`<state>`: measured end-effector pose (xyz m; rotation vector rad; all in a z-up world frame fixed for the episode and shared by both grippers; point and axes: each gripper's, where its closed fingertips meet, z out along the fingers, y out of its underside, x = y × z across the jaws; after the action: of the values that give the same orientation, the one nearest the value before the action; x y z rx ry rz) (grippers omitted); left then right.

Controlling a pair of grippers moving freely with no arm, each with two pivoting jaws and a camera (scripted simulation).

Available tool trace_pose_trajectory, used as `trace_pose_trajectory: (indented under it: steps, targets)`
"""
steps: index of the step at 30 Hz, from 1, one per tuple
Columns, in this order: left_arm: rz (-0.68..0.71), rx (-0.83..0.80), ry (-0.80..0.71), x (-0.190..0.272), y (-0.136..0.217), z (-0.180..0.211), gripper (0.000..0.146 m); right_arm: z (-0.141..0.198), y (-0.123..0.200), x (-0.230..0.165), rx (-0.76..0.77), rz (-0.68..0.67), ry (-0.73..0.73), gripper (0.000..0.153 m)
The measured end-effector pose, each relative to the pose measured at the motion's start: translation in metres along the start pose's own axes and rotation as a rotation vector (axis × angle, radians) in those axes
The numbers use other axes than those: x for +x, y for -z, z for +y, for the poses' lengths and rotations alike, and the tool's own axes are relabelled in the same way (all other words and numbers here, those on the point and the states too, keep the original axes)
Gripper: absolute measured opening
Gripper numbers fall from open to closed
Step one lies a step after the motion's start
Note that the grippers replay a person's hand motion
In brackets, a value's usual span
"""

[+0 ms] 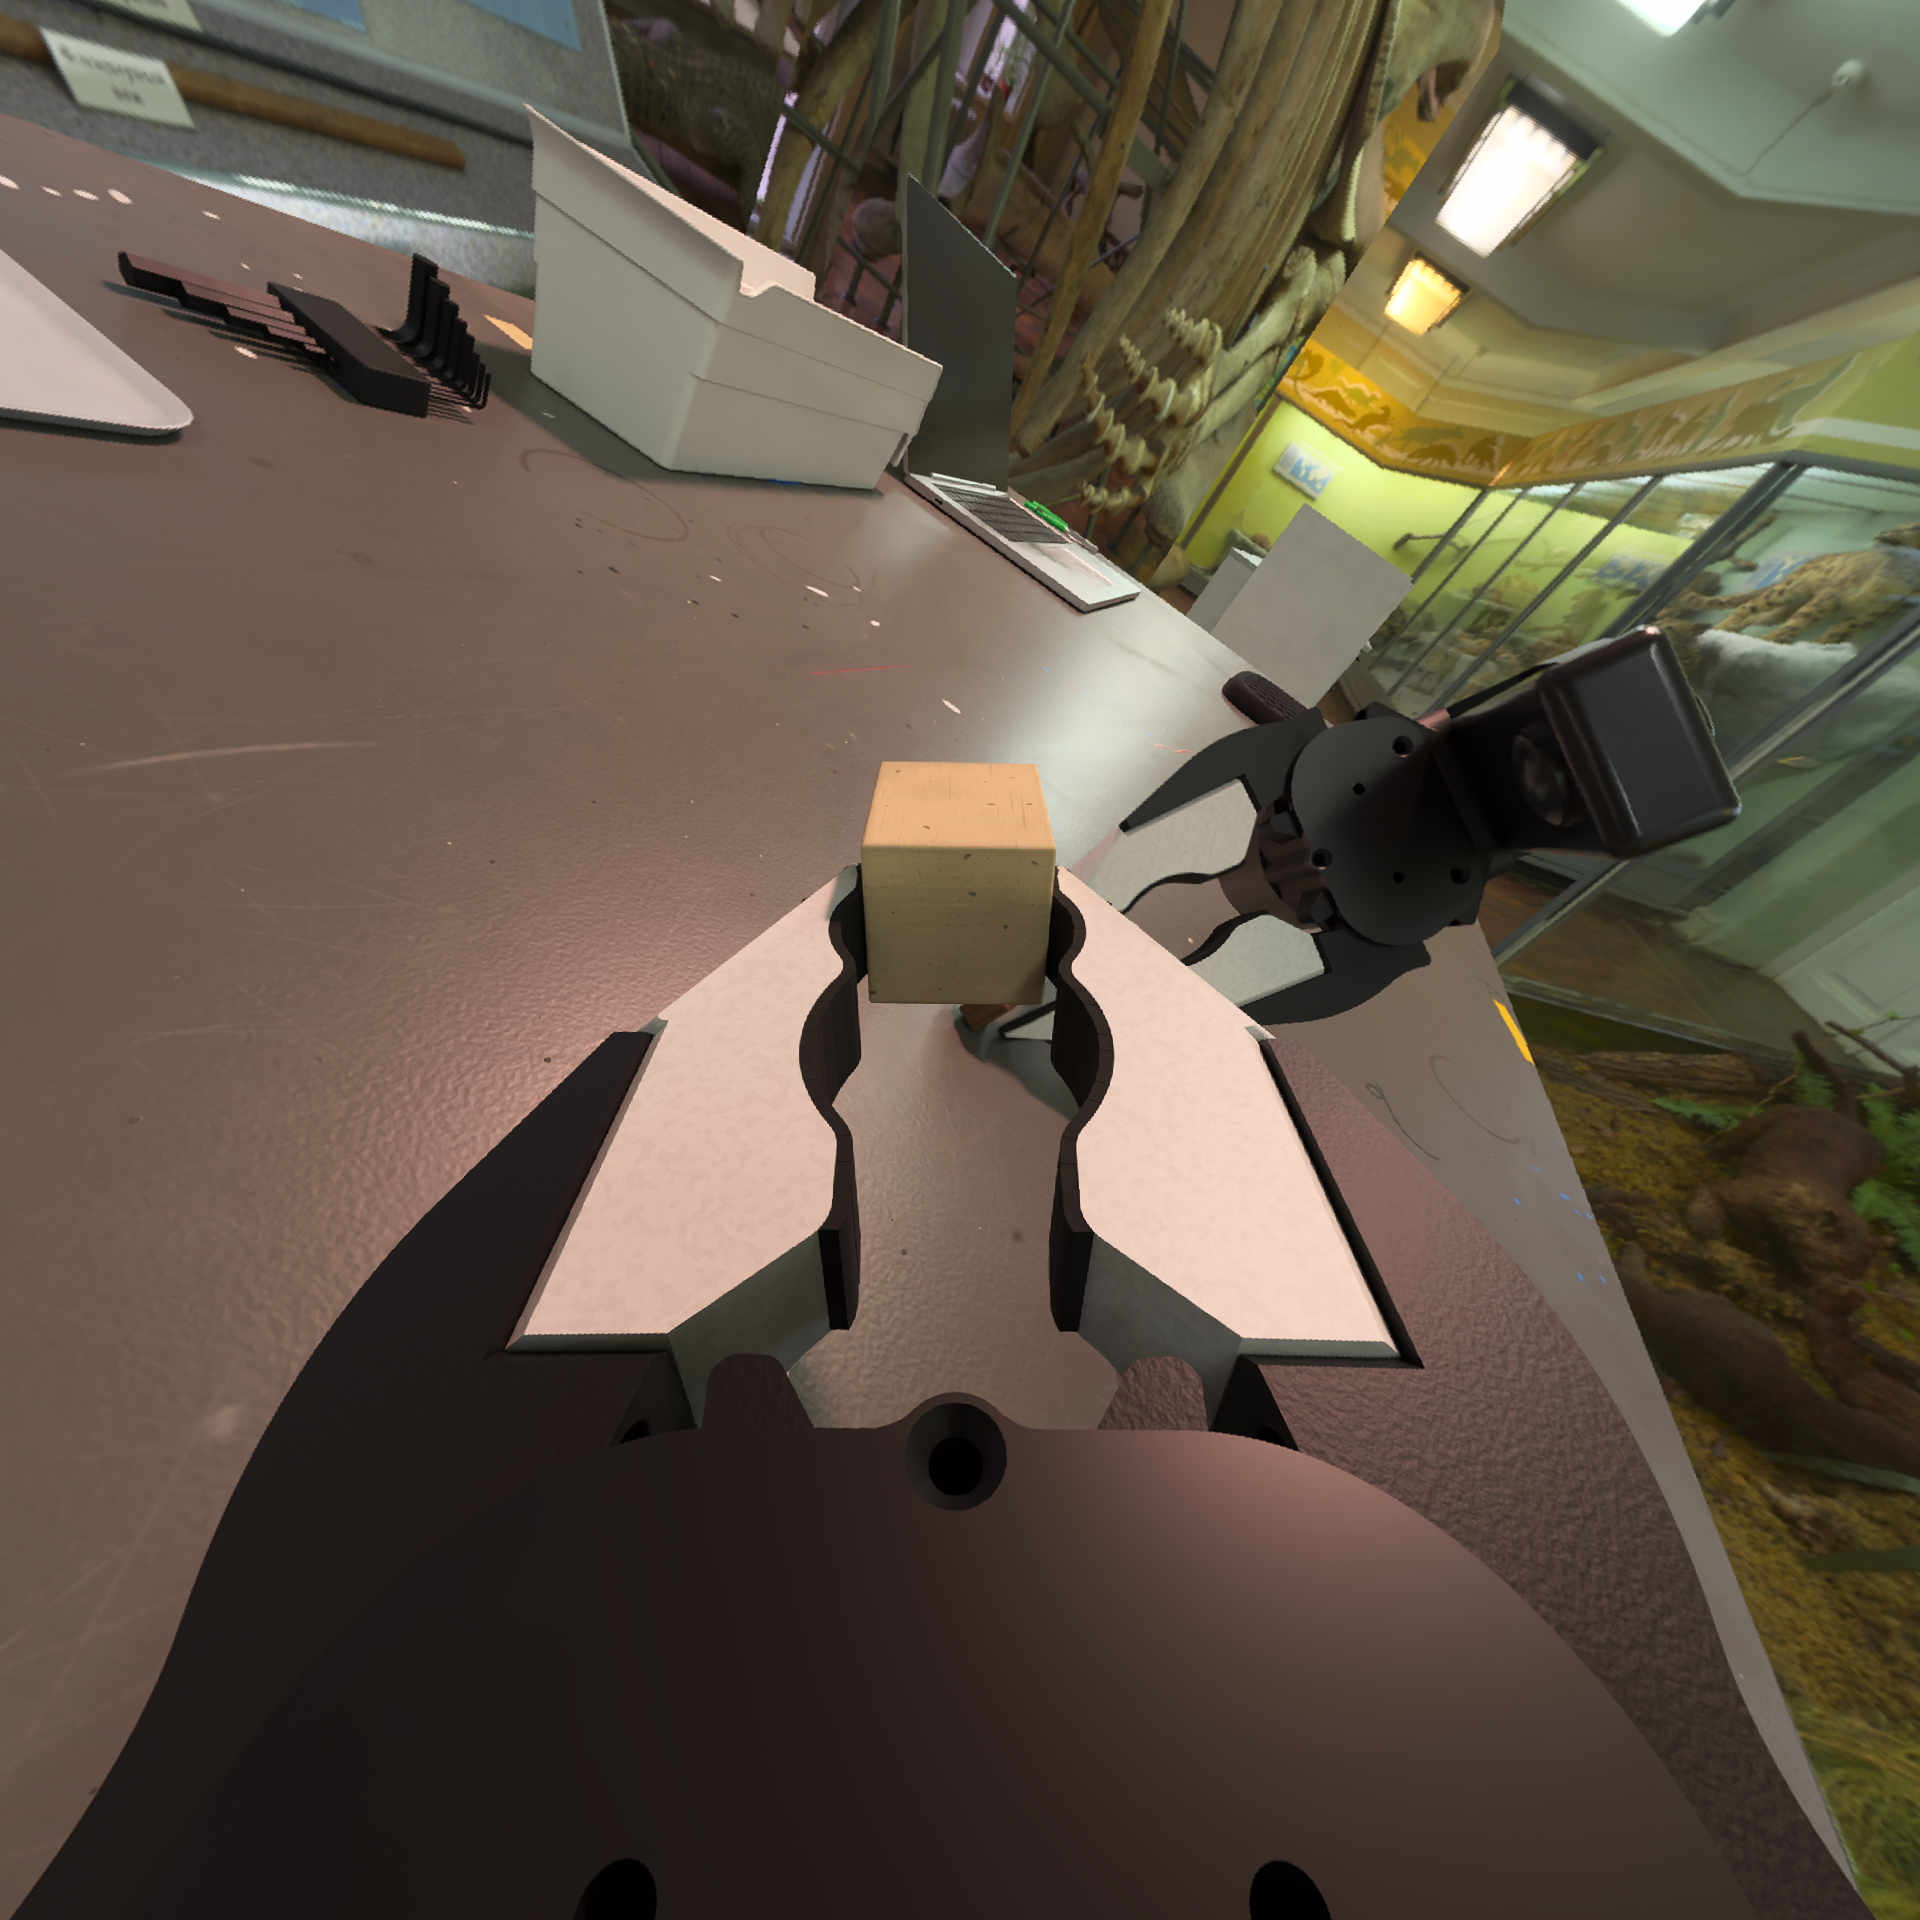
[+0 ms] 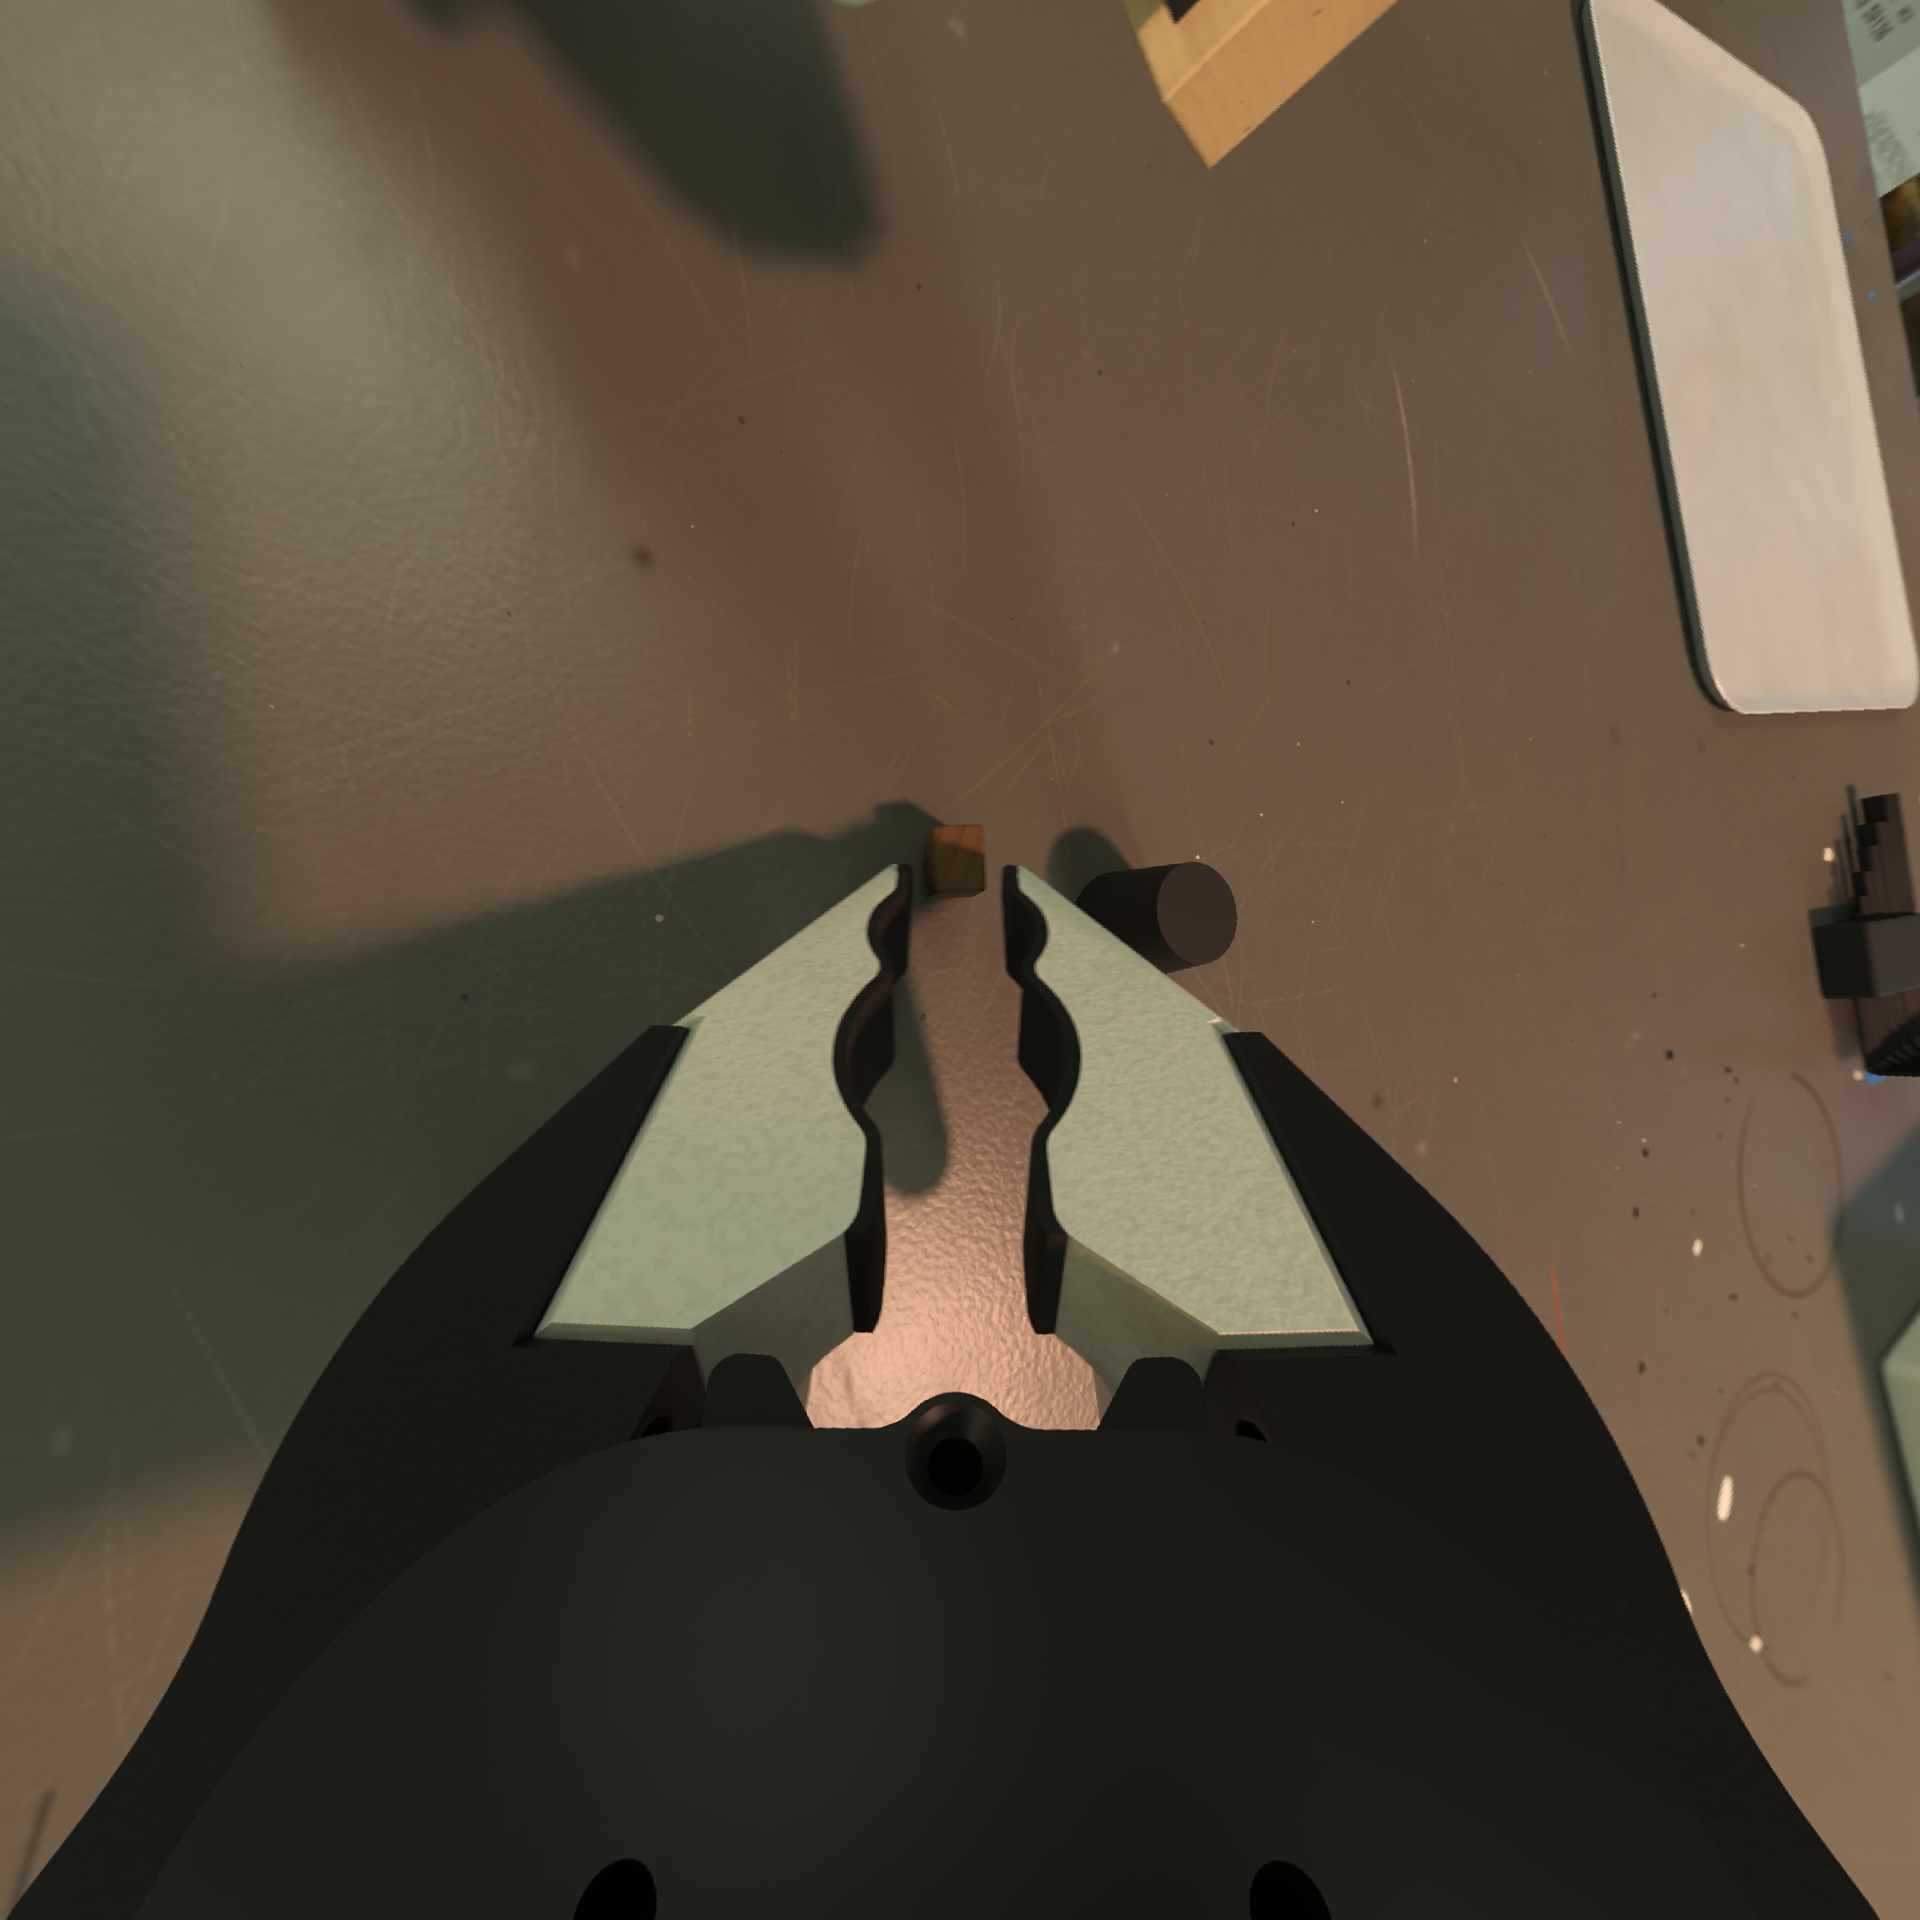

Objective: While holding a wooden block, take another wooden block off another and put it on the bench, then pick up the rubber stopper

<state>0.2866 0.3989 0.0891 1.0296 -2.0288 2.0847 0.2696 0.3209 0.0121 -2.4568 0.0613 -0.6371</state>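
Observation:
My left gripper is shut on a pale wooden block, held at the fingertips above the brown bench. A brown bit shows just under that block; I cannot tell what it is. My right gripper is partly open and empty, looking down on the bench from high up. Far below its tips a small wooden block sits on the bench, with a dark rubber stopper lying on its side just to the right. The right gripper also shows in the left wrist view, right of the held block.
A white box, an open laptop, a black hex key set and a white tray sit at the back. The bench edge runs close on the right. A cardboard box and the tray show below.

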Motion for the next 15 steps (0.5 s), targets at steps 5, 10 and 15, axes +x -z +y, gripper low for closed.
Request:
trace_pose_trajectory:
  steps: [5, 10, 15]
  targets:
    - [0.011, 0.002, 0.014, 0.000, 0.000, -0.001, 0.032, -0.003, 0.004, 0.002, 0.039, -0.042, -0.076, 0.046]
    - [0.038, 0.026, 0.042, 0.000, 0.003, -0.004, 0.032, -0.007, 0.015, 0.025, 0.097, -0.041, -0.125, 0.051]
    - [0.057, 0.063, 0.070, -0.001, 0.007, -0.009, 0.032, 0.007, 0.010, 0.046, 0.033, -0.090, -0.091, 0.056]
